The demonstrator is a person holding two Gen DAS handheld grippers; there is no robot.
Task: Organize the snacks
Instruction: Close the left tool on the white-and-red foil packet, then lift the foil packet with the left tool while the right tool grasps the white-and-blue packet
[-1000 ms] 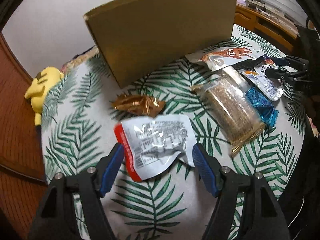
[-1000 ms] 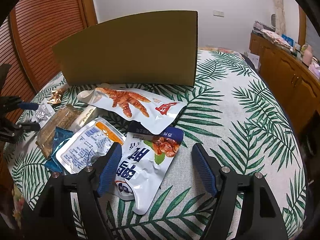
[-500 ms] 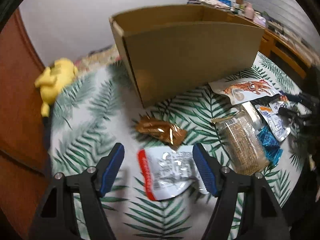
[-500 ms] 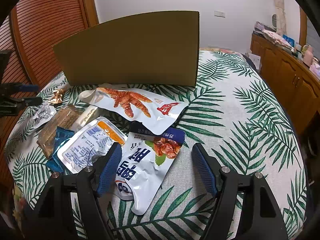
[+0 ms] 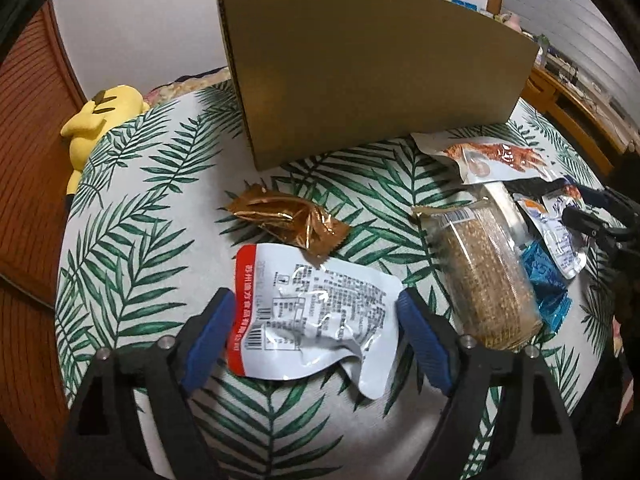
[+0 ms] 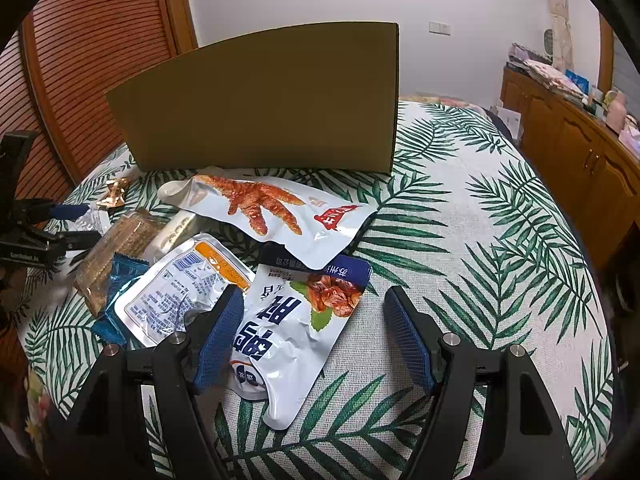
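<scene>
Cardboard box (image 5: 376, 76) stands upright at the far side of the desk (image 5: 144, 200), which carries a palm-leaf cloth. Left gripper (image 5: 316, 340): jaws spread wide, straddling a white pouch with red edge (image 5: 312, 312) that lies flat; whether the pads touch it cannot be told. Gold foil wrapper (image 5: 284, 220) touches the pouch's far edge. Clear pack of brown biscuits (image 5: 484, 276) lies just right of it, a blue wrapper (image 5: 544, 280) beside that. Right gripper (image 6: 314, 336): jaws released, over a blue-and-white pouch (image 6: 296, 320). Chicken-feet pouch (image 6: 268, 208) overlaps its top edge. White-and-orange pouch (image 6: 180, 292) lies at the left jaw. Yellow plush toy (image 5: 100, 120) sits off the desk edge.
</scene>
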